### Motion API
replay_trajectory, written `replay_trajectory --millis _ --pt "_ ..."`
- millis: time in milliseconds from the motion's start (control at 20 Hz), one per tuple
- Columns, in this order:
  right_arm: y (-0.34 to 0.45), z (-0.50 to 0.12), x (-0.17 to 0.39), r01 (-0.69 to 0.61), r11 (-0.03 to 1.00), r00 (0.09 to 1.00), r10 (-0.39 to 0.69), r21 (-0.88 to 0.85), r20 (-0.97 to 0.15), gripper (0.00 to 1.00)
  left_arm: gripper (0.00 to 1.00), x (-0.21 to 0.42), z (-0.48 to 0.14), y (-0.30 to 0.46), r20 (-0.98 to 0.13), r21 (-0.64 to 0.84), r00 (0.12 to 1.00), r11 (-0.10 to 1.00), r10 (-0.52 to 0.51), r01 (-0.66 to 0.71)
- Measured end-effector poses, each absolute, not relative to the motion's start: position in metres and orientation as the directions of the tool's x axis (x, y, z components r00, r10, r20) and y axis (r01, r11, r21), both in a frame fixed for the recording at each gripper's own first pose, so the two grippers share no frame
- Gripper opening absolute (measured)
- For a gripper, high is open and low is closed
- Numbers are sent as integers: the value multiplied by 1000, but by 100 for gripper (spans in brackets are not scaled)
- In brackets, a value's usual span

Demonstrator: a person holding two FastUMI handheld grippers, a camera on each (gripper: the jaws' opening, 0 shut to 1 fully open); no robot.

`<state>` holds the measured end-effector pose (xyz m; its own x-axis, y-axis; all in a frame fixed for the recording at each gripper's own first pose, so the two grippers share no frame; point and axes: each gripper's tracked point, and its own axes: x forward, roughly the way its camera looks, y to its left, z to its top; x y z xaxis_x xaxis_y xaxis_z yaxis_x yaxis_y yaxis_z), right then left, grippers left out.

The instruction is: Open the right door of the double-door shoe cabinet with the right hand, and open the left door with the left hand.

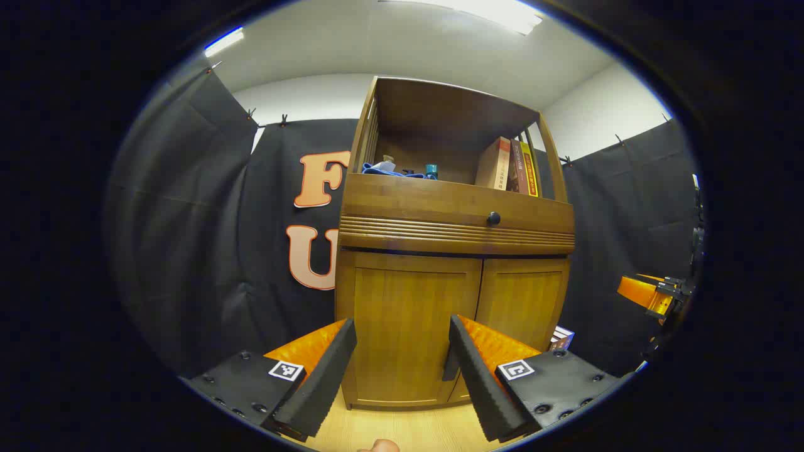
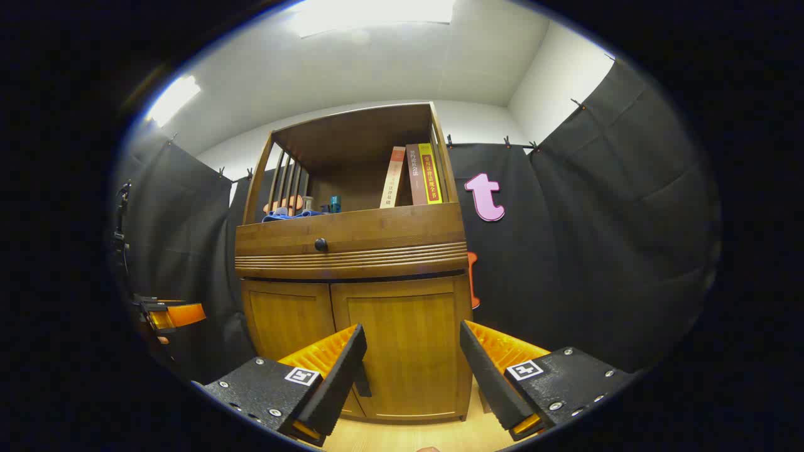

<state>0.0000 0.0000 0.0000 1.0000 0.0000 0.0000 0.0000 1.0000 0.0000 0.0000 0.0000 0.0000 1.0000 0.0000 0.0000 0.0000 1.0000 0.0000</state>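
Shoe cabinet (image 1: 440,263) stands on the wood floor, both lower doors shut. Right door (image 2: 402,345) faces the right gripper (image 2: 411,370), left door (image 1: 402,326) faces the left gripper (image 1: 402,370); both sets of jaws spread wide, empty, short of the panels. Dark handles sit by the centre seam below the drawer knob (image 1: 494,218). Risk, as I judge it: jaws closing beside a slim handle and slipping off.
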Motion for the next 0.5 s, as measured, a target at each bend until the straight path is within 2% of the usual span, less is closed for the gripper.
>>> replay_trajectory --millis 100,150,300,500 --pt "-2 4 -1 8 1000 1000 -7 -14 17 100 94 0 2 -2 10 1 1000 1000 2 -2" --pt "-2 4 -2 6 1000 1000 -6 -15 17 93 94 -1 5 1 22 12 1000 1000 16 -16" --pt "0 1 -5 -6 1000 1000 6 -17 4 93 96 -3 12 8 49 29 998 999 36 -38" --pt "3 -1 -4 -6 999 1000 7 -54 3 93 94 -5 14 16 59 40 997 998 54 -57"
